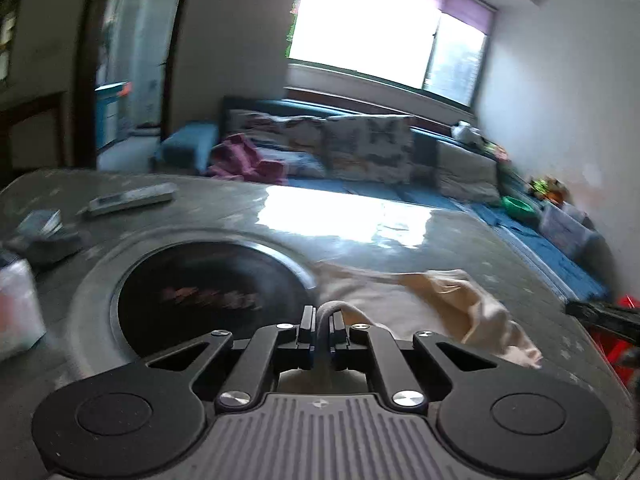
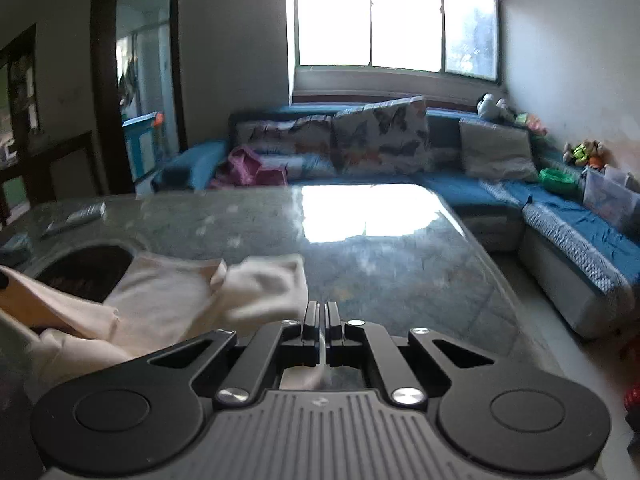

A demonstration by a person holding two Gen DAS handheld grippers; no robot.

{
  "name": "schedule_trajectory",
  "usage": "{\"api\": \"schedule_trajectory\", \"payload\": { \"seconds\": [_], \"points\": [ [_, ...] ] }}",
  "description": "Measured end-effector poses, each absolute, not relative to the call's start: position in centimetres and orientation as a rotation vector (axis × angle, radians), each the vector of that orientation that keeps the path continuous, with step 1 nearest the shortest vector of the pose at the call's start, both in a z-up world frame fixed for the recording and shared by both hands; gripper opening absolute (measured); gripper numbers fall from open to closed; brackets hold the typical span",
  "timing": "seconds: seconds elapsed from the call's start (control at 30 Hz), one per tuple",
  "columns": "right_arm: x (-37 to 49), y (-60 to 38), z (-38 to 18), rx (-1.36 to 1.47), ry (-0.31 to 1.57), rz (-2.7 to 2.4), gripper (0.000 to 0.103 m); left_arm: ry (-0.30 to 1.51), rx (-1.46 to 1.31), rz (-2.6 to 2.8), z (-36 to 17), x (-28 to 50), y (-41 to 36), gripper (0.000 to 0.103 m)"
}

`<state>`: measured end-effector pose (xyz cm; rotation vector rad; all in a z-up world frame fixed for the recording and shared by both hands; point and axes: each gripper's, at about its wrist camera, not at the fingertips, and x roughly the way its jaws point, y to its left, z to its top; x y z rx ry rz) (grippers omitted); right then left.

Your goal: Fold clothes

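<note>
A cream garment (image 1: pixel 472 304) lies crumpled on the glossy grey stone table (image 1: pixel 240 208), partly over a dark round inset (image 1: pixel 200 292). My left gripper (image 1: pixel 323 316) is shut on a rolled edge of this garment, which loops up between its fingers. In the right wrist view the same garment (image 2: pixel 168 292) spreads to the left, one part lifted off the table (image 2: pixel 400 280). My right gripper (image 2: pixel 321 312) has its jaws together with a thin pale sliver of the cloth pinched between them; more cloth shows under the fingers.
A remote control (image 1: pixel 132 198) and small dark items lie at the table's far left, a white packet (image 1: pixel 16 308) at the left edge. A blue corner sofa (image 2: pixel 480 192) with cushions and a pink cloth (image 2: pixel 252 168) stands beyond the table. Something red (image 1: pixel 616 348) sits low on the right.
</note>
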<state>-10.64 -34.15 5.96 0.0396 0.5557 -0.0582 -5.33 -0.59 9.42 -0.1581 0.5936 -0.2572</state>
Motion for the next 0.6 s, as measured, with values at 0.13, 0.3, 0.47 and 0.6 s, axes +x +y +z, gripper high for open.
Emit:
{"api": "schedule_trajectory", "payload": {
  "seconds": [0.13,0.3,0.47,0.6],
  "points": [
    [-11.0,-33.6,5.9,0.04,0.578,-0.008,0.007,0.648,-0.215,-0.191,8.0,-6.5,1.6,0.007],
    [-8.4,-31.3,5.3,0.034,0.587,0.078,0.02,0.689,-0.238,-0.12,6.6,-7.7,3.3,0.007],
    [-4.5,-28.6,4.1,-0.017,0.613,0.108,0.031,0.712,-0.233,-0.105,5.9,-8.5,3.6,0.007],
    [-1.9,-27.3,3.1,0.015,0.649,0.118,0.032,0.718,-0.24,-0.098,5.6,-8.6,3.6,0.008]
  ]
}}
